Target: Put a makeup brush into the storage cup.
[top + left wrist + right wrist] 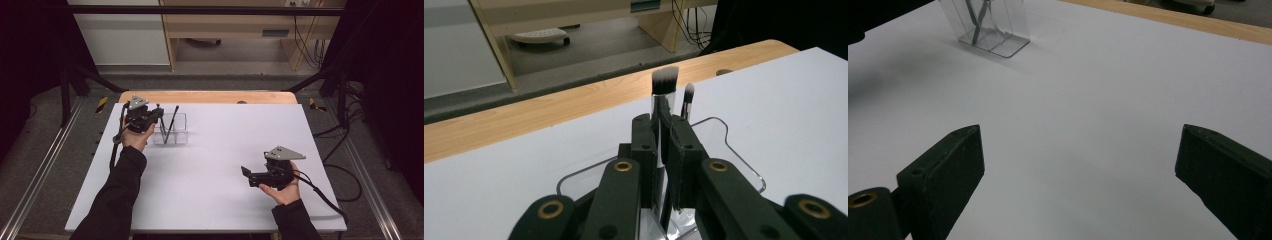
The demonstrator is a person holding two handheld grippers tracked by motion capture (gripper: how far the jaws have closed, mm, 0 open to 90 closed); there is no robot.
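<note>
1. The left forearm is reaching up from 6 o'clock toward 12 o'clock along the left side of the high view, in a dark sleeve.
2. The left gripper (159, 113) is sitting in the upper left, its jaws pointing toward 3 o'clock and pressing almost together.
3. The right hand (282, 187) is cradling the right gripper (246, 171) from below, at about 4 o'clock.
4. Its jaws are pointing toward 9 o'clock and standing wide apart.

You've got a white tabletop (210, 190) on a wooden table (210, 96); beyond the table, a wooden shelf unit (235, 30) and floor cables (345, 175).
</note>
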